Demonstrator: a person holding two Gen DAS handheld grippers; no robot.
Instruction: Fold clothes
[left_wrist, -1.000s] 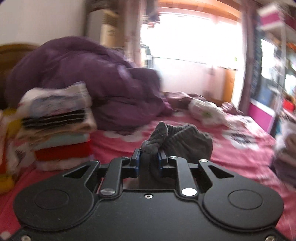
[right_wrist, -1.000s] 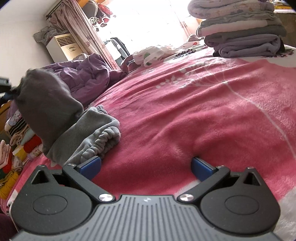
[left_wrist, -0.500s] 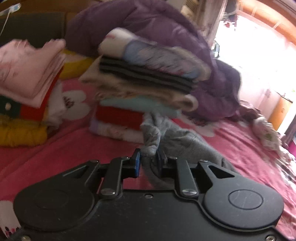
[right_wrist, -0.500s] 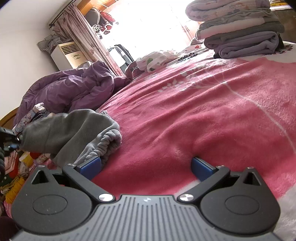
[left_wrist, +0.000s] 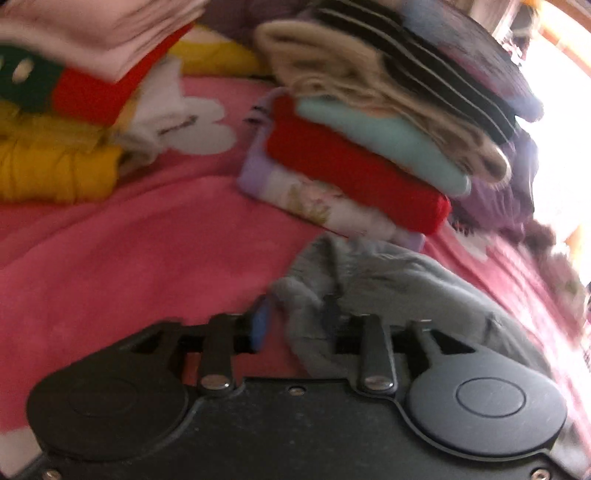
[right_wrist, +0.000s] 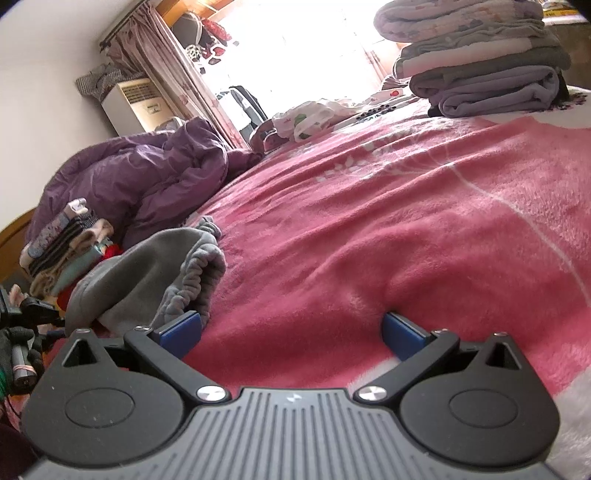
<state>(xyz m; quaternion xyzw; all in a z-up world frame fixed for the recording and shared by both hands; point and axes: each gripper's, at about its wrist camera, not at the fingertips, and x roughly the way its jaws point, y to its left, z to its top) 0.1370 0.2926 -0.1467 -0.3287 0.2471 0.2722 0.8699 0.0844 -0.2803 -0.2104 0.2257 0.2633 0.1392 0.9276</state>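
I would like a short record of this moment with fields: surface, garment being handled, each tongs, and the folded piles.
surface: pink blanket spread over the bed
garment: grey garment, crumpled on the blanket, not yet folded flat
left tongs: jaws opening, grey cloth between them, no longer pinched
right tongs: open wide, nothing between them, low over the blanket
near pile: folded stack just behind the grey garment
far pile: folded grey and lilac stack at the far right of the bed
other: purple quilt bunched behind the near pile

left tool (left_wrist: 295, 323) opening, grey garment (left_wrist: 388, 291) between
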